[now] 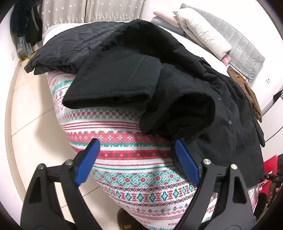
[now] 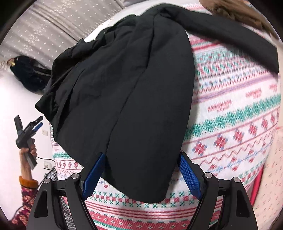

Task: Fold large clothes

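One bed (image 1: 123, 155) with a red-and-green patterned cover fills my view, pale floor tiles (image 1: 30, 113) beside it, starred curtains (image 1: 79, 12) behind. I count one black coat (image 1: 185, 85) sprawled across it. My left gripper (image 1: 136, 146) and right gripper (image 2: 141, 159) both gape wide, holding nothing.

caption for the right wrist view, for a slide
Open right gripper straddling the hem of a black coat spread on a patterned bedspread.
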